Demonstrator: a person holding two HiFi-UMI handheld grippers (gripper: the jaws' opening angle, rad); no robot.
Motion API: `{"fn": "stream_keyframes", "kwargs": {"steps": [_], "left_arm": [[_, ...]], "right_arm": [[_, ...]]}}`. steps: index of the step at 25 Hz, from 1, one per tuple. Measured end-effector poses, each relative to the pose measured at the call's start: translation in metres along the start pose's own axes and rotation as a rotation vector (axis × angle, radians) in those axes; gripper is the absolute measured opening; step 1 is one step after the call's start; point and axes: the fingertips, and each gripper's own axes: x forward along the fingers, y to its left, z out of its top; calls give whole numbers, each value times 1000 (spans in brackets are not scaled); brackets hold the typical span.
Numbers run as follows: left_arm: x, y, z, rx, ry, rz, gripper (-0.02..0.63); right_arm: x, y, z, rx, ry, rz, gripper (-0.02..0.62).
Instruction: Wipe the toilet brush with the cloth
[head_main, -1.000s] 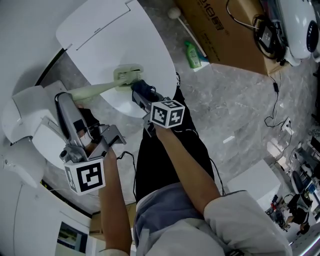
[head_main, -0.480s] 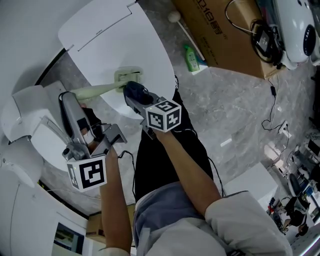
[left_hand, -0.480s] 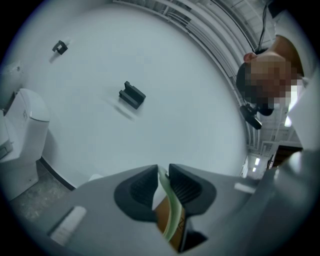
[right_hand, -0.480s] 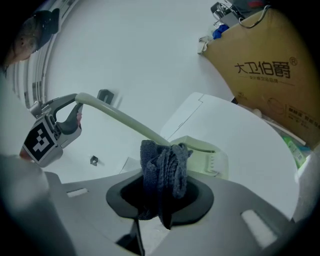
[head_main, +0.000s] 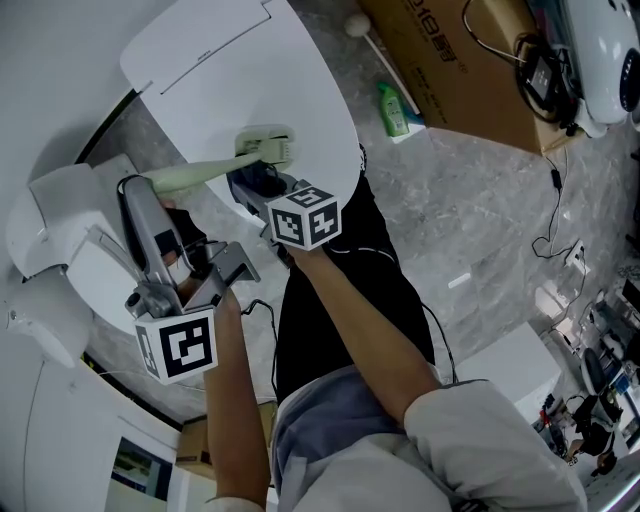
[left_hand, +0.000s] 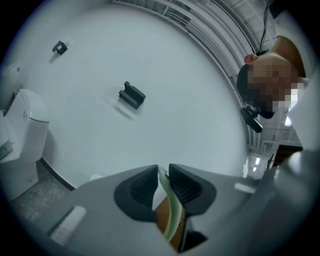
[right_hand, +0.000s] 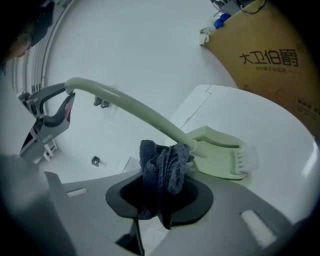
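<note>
- Our right claw (right_hand: 160, 196) pinches the dark cloth (right_hand: 162, 167), which touches the toilet brush (right_hand: 220, 152) neck just beside its head.
- Our left claw (left_hand: 164, 181) clamps the handle (left_hand: 172, 220) end.

Pale green toilet brush (right_hand: 216, 151), dark blue-grey cloth (right_hand: 162, 167), white toilet lid (head_main: 230, 90).
</note>
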Motion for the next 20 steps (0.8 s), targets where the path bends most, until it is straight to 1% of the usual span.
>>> {"fn": "stream_keyframes", "kwargs": {"steps": [2,4,9,11,12,14,17,20], "left_arm": [[0,0,-1,5,2,-3,0],[1,0,-1,11,5,-6,0],[3,-3,-2,0,0,-28,0],[5,-4,-2,-12,-5,-42,0],[6,-5,-2,-17,-8,-48,0],[7,-5,-2,-18,-9,-54,0],[7,-5,-3,-16,-11,-58,0],[7,-5,-3,-14,-10,-63,0]], "right_arm": [[5,4,-5,-91,27,-6,104],[9,6,-15,-218,72,-29,104],[20,3,-43,-589,176,-121,104],[23,-3,-51,-680,208,-160,104],[23,-7,-55,-702,220,-178,104],[22,-18,-59,-699,231,-206,104],[19,-33,-62,-645,232,-225,104],[17,-41,-63,-589,230,-222,106]]}}
